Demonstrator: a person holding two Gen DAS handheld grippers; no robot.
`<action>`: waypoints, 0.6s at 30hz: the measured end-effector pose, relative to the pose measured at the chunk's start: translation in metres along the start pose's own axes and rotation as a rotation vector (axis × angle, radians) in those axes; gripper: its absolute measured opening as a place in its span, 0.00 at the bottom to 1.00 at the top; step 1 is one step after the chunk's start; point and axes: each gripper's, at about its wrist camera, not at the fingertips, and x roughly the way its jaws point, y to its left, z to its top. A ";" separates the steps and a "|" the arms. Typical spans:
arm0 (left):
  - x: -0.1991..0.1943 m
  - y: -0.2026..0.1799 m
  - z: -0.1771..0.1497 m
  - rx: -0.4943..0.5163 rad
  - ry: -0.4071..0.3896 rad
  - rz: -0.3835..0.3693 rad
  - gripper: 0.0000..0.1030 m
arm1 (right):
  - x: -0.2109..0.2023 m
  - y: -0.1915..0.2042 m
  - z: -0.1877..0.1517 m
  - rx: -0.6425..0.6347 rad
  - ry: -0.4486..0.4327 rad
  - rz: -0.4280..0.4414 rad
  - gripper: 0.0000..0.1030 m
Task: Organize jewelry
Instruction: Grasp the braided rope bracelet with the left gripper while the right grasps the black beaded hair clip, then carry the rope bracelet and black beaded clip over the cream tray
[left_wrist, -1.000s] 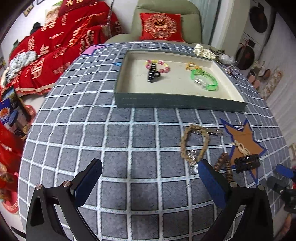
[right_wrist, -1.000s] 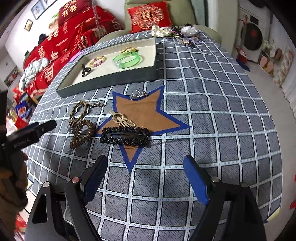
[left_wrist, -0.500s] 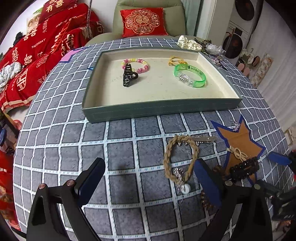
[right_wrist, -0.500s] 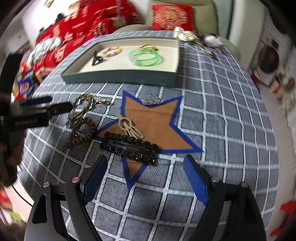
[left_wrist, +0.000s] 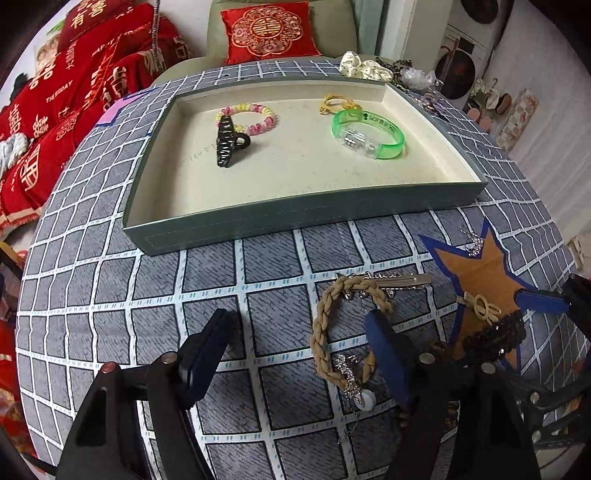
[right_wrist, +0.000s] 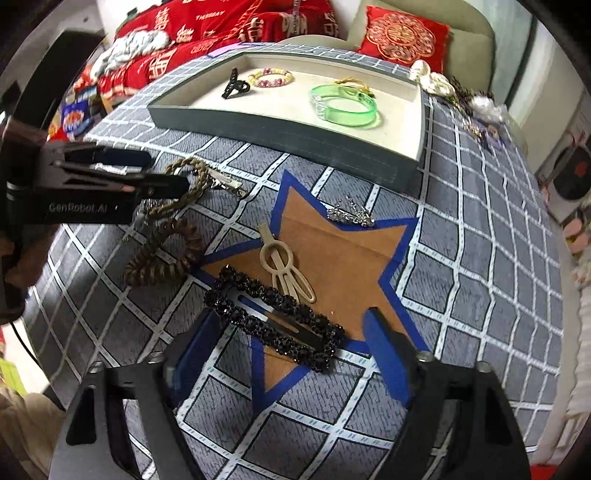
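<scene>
A grey-green tray (left_wrist: 258, 218) (right_wrist: 295, 133) holds a black claw clip (left_wrist: 226, 142), a pink and yellow bead bracelet (left_wrist: 255, 118), a yellow hair tie (left_wrist: 334, 101) and a green bangle (left_wrist: 369, 133). On the checked cloth lies a tan braided bracelet (left_wrist: 325, 332) between the closing jaws of my left gripper (left_wrist: 295, 354), close to the right finger and not pressed. My right gripper (right_wrist: 291, 354) hangs low over a black beaded hair clip (right_wrist: 273, 317). Its jaws are closing around the clip without touching it. In the right wrist view the left gripper (right_wrist: 166, 171) is at the left.
A brown star patch (right_wrist: 343, 258) bears a beige clip (right_wrist: 282, 266) and a small silver pin (right_wrist: 351, 216). A brown spiral hair tie (right_wrist: 159, 258) and a silver clip (left_wrist: 399, 280) lie beside the braided bracelet. More trinkets sit at the table's far right edge (left_wrist: 369, 68).
Both grippers have come lower and closer to the table. The left one has reached the braided bracelet, the right one the black beaded clip. Both pairs of jaws have narrowed.
</scene>
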 end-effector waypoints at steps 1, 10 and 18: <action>-0.001 -0.001 0.000 0.006 -0.003 0.001 0.72 | -0.002 0.002 -0.001 -0.009 -0.004 0.005 0.65; -0.005 0.003 0.000 0.006 -0.009 -0.041 0.14 | -0.010 0.015 -0.007 -0.011 -0.010 0.010 0.45; -0.020 0.021 -0.012 -0.090 -0.032 -0.101 0.14 | -0.024 0.012 -0.013 0.067 -0.039 0.014 0.44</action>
